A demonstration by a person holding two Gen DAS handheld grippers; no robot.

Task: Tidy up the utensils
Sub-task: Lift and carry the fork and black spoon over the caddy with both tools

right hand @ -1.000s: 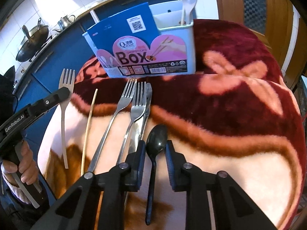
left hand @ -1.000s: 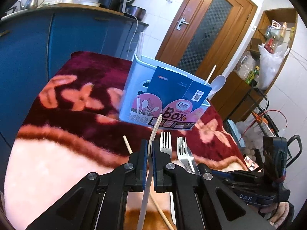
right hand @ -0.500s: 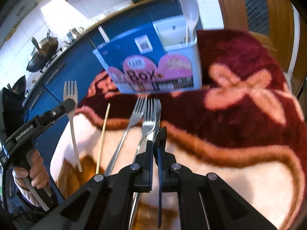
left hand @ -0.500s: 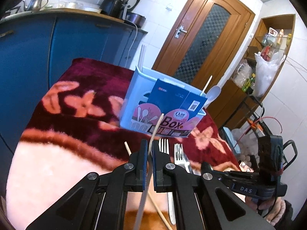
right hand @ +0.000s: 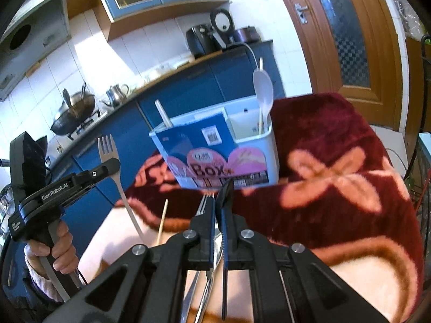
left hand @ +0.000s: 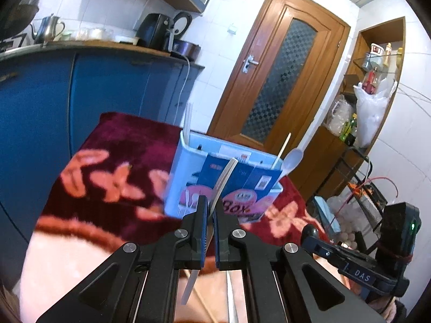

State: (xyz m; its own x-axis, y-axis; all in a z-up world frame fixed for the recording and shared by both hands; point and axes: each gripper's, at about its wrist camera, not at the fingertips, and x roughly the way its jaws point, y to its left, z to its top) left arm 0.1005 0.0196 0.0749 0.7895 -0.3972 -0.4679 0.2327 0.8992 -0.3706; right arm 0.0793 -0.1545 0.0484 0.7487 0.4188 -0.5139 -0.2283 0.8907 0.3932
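Utensils are split between both hands. Left wrist view: the left gripper (left hand: 210, 210) is clamped on a pale fork (left hand: 221, 185), raised near the blue organizer box (left hand: 188, 177) on the red blanket (left hand: 113, 161). Right wrist view: the right gripper (right hand: 218, 215) pinches a black spoon (right hand: 225, 196) edge-on; metal forks (right hand: 202, 207) lie below, a white spoon (right hand: 262, 88) stands in the box's right compartment.

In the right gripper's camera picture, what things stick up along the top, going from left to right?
Fork held in the left gripper → white stick in the box's left end → blue card → white spoon in the box's right end.
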